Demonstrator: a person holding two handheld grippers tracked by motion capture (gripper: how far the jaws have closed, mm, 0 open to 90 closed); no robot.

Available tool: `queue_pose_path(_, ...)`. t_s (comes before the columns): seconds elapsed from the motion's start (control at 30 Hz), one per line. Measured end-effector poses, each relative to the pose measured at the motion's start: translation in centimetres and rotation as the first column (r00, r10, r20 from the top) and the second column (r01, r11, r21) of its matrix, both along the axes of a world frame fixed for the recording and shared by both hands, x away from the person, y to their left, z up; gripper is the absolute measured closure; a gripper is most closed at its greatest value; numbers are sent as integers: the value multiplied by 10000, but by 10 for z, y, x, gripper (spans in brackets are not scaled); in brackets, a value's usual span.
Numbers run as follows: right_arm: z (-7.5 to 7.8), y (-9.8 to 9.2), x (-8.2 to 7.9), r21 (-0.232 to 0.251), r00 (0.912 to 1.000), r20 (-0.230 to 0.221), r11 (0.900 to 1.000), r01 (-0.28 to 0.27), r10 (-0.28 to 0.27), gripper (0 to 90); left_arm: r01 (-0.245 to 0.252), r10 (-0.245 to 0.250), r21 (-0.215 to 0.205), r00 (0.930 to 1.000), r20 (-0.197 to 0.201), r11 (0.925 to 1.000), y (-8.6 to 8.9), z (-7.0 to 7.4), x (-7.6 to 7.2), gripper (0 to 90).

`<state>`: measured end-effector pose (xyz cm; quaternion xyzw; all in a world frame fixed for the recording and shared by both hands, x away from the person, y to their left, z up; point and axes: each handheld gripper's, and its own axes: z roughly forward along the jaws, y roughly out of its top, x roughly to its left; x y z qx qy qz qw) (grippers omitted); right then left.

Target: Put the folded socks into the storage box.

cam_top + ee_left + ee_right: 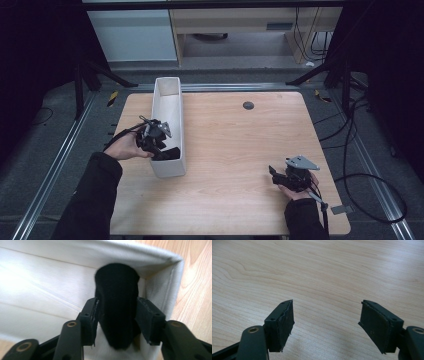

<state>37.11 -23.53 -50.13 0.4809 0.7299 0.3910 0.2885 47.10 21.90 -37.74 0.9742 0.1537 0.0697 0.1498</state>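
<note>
Left gripper (167, 151): held in the person's left hand (125, 146), reaching over the left wall of the bin near its near end; jaws pinching a black cloth item.
Cloth (117, 307): black, soft, fuzzy surface, clamped on both sides between the jaws; in the left gripper view its rounded top stands above the jaw pads and its lower end hangs below them. It sits inside the bin, close to an inner corner. Kind of item: cannot tell.
Bin (175, 172): white, long and narrow, fabric-like walls, open top; stands on the left part of the bench with its long axis running away from the person.
Bench (235, 150): light wood-grain top, a small dark round fitting (248, 105) near the far edge, right of centre.
Right gripper (274, 175): held in the person's right hand (298, 189) at the near right of the bench, well apart from the bin; grey three-cornered plate on top. Jaws spread wide with bare wood between them in the right gripper view.
</note>
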Motion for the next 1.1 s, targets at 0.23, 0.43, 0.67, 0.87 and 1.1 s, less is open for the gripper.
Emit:
queue_pose_path(0.23,1,-1,-1,56,10000,43,10000,71,-72,269,-674,768,-1055,9932,874,9921,14,28,-15,480)
queue_pose_path(0.43,2,-2,-1,126,9999,-9,9998,146,-145,256,-1511,1908,-2527,9716,1403,9557,35,39,-39,428)
queue_pose_path(0.67,3,-3,-2,210,9996,-85,9994,269,-268,232,-2495,3379,-3827,9231,1836,8895,65,30,-79,357)
queue_pose_path(0.87,3,-4,-1,252,9994,-136,9991,327,-324,220,-3591,4915,-5212,8599,1377,7742,90,9,-103,295)
queue_pose_path(1.1,4,-4,-2,351,9991,-181,9986,399,-393,209,-4972,6527,-5579,7497,1093,6645,114,-33,-110,262)
